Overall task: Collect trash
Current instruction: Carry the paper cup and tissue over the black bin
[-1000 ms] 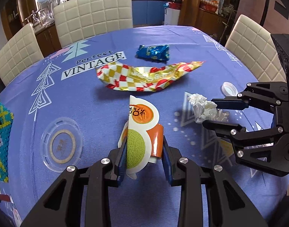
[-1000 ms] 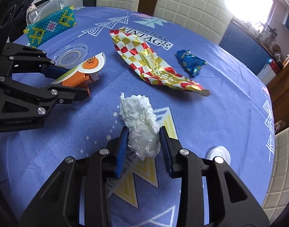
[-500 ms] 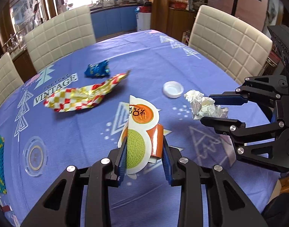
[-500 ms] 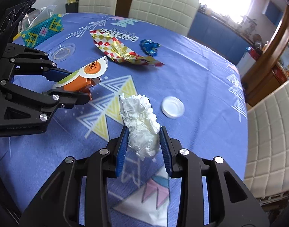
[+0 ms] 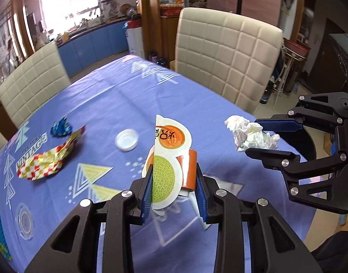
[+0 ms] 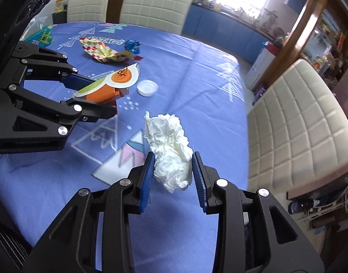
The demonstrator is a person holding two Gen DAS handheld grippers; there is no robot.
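My left gripper (image 5: 174,170) is shut on an orange dessert cup (image 5: 171,159) with a peeled melon-print lid, held above the blue tablecloth (image 5: 119,95). To its right my right gripper (image 5: 253,136) is shut on a crumpled white tissue (image 5: 251,136). In the right wrist view the tissue (image 6: 169,150) sits between the blue pads of the right gripper (image 6: 173,159), and the left gripper (image 6: 101,95) holds the cup (image 6: 105,91) at the left. On the cloth lie a red-and-gold checked wrapper (image 5: 46,161), a small blue wrapper (image 5: 60,128) and a white round lid (image 5: 126,140).
Cream padded chairs (image 5: 226,54) stand around the table; one (image 6: 299,122) is close at the right past the table edge. A clear round lid (image 5: 24,220) and a beaded bag (image 6: 40,35) lie at the left. Bottles (image 6: 306,204) stand on the floor rack.
Both grippers have swung together to the right and risen a little, carrying the cup and the tissue. The wrappers have slid leftward in view and the right-hand chair has come closer.
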